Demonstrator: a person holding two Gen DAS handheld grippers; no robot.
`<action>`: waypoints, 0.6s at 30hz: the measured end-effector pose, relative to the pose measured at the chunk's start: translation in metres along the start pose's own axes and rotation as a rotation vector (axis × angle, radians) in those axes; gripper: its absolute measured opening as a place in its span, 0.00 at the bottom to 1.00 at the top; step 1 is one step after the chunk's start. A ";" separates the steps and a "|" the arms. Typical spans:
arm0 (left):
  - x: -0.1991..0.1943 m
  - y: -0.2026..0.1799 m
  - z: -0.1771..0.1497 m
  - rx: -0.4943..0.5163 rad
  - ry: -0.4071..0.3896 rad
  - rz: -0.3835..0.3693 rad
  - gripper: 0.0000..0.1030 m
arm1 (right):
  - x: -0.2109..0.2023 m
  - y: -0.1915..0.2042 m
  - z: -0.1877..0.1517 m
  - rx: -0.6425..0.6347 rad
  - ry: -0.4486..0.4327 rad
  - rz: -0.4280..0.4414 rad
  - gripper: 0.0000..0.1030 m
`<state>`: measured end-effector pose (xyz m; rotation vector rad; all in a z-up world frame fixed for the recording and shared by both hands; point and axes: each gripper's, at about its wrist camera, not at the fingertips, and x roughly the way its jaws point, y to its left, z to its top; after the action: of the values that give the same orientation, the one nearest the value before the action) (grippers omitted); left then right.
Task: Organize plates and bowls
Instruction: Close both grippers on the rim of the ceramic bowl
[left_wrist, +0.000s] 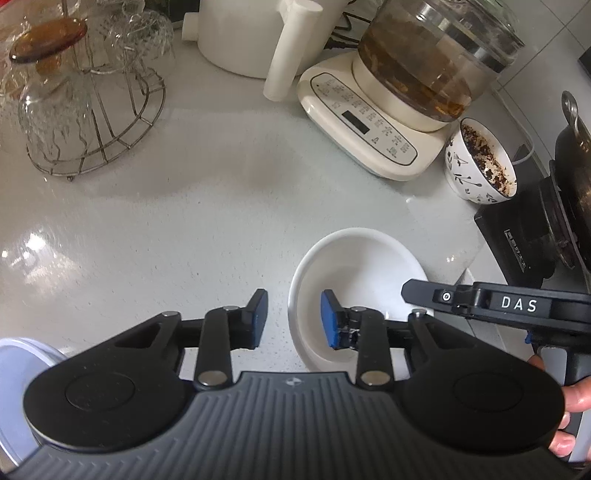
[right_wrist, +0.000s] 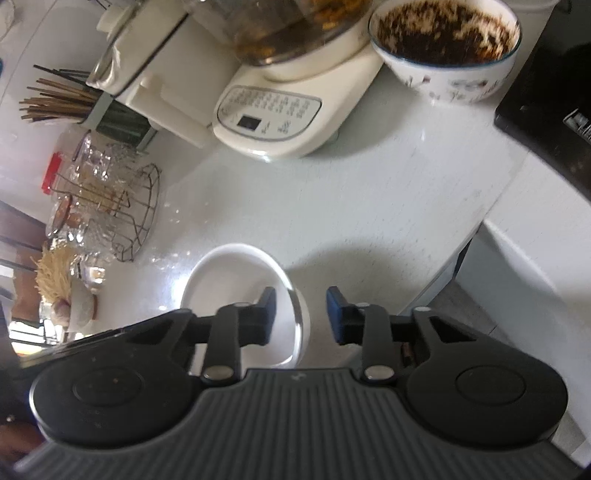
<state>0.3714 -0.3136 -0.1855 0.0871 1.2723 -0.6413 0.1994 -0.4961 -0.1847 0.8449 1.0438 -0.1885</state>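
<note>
White bowl (left_wrist: 354, 280) rim sits between both tilted tools' jaws.

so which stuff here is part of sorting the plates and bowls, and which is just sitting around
Part of the job:
- shallow white ceramic bowl, both grippers straddling its rim
- floral white bowl holding dark residue

Just lying about:
- cream electric kettle base with glass pot
- wire rack of clear glasses
- bundle of brown chopsticks

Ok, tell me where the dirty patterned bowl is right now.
The patterned bowl stands at the right of the left wrist view, on the white counter, between the cream kettle base and the black stove, beyond the white bowl.
</note>
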 end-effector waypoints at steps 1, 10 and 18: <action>0.002 0.001 -0.001 -0.008 0.002 -0.001 0.31 | 0.001 0.000 0.000 -0.005 0.007 0.000 0.27; 0.008 0.006 -0.006 -0.053 0.009 -0.035 0.09 | 0.007 0.002 -0.001 -0.027 0.051 0.012 0.13; 0.000 0.005 -0.007 -0.032 -0.026 -0.058 0.08 | 0.002 0.000 -0.002 -0.045 0.034 0.013 0.09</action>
<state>0.3680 -0.3073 -0.1890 0.0154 1.2629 -0.6695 0.1994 -0.4942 -0.1864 0.8162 1.0702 -0.1398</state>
